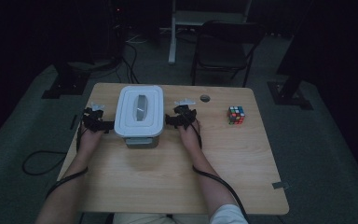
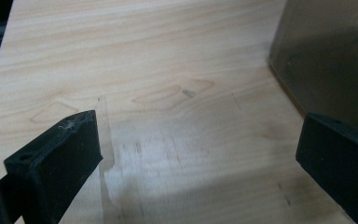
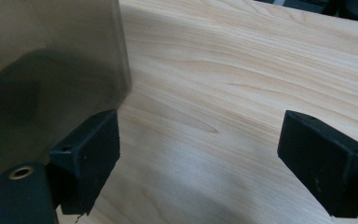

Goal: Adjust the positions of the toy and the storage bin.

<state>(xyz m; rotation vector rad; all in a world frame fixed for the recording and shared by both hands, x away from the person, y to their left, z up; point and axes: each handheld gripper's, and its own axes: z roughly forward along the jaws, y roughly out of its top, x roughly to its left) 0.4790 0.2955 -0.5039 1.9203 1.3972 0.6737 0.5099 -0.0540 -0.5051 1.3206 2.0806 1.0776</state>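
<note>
A grey translucent box with a white lid (image 1: pixel 139 110) stands in the middle of the wooden table (image 1: pixel 168 182). My left gripper (image 1: pixel 98 122) sits at the box's left side and my right gripper (image 1: pixel 177 119) at its right side. In the left gripper view the gripper (image 2: pixel 198 133) is open wide over bare wood, with the box wall (image 2: pixel 326 60) just beyond its right jaw. The right gripper (image 3: pixel 200 128) is open too, and the box wall (image 3: pixel 46 56) rises beside its left jaw. Nothing lies between either pair of jaws.
A colourful puzzle cube (image 1: pixel 236 115) sits to the right of the box. A round cable hole (image 1: pixel 205 98) is near the table's far edge. A dark folding chair (image 1: pixel 223 46) stands behind the table. Cables trail from both grippers along the forearms.
</note>
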